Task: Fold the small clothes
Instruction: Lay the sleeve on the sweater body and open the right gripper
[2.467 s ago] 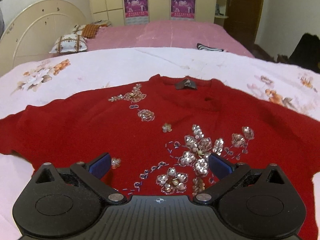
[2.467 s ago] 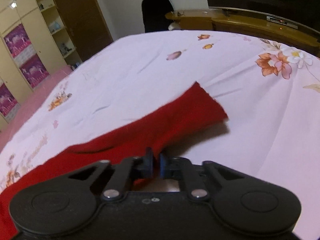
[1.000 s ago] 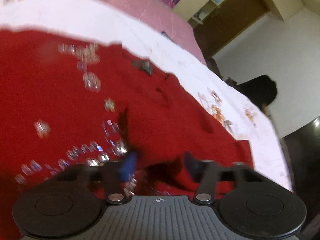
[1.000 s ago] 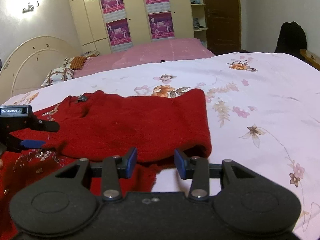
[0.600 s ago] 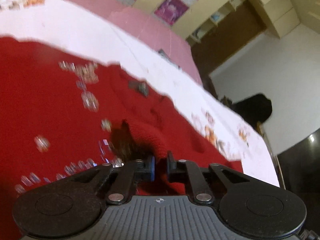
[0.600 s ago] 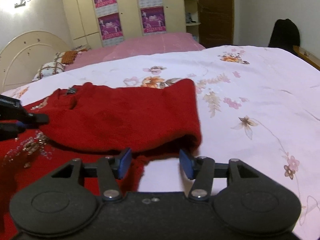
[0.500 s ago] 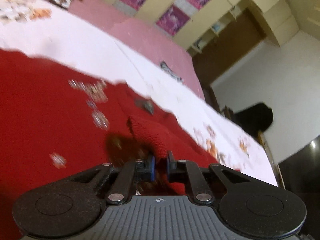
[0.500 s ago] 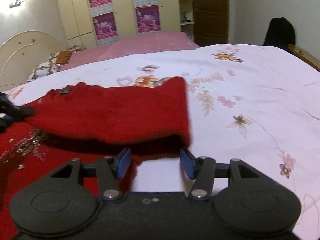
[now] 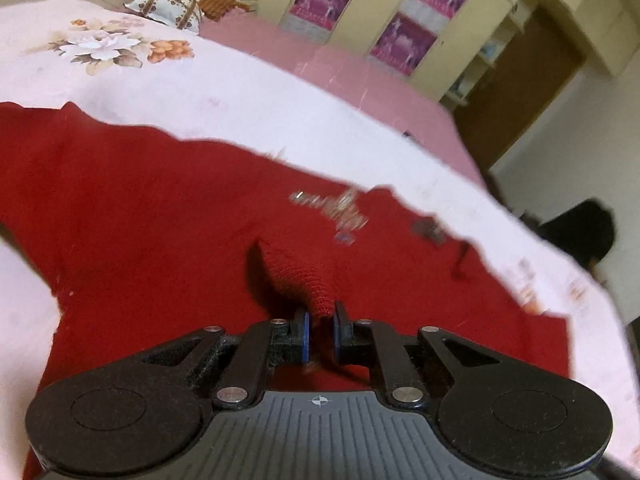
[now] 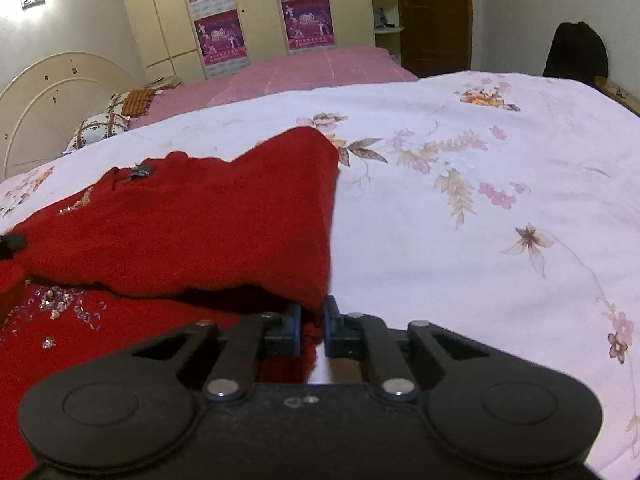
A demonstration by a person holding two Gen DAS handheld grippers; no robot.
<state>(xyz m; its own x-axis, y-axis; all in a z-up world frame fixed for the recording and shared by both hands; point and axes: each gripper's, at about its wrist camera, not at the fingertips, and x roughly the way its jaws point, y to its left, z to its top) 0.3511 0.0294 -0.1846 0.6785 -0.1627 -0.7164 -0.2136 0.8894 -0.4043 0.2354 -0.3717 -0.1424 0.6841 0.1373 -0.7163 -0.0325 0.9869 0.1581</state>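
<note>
A red knit sweater (image 9: 140,208) with sequin flowers lies on the floral bedsheet (image 9: 200,92). My left gripper (image 9: 320,330) is shut on the cuff of its folded-over sleeve, held just above the sweater's chest. In the right wrist view the sweater (image 10: 192,224) has its right side folded across the body, sequins showing beneath at the left. My right gripper (image 10: 312,330) is shut on the sweater's folded edge at the lower right, lifted slightly. The left gripper's tip (image 10: 12,244) shows at the far left edge.
The white floral bedsheet (image 10: 480,220) stretches to the right of the sweater. A pink bed (image 10: 300,72), pillows (image 10: 100,128), a headboard and a wardrobe with posters stand behind. A dark garment (image 10: 576,52) hangs on a chair at the far right.
My right gripper closed on the folded edge of the sweater. My left gripper, shut on the sleeve cuff, carried it left across the chest, covering most of the sequins.
</note>
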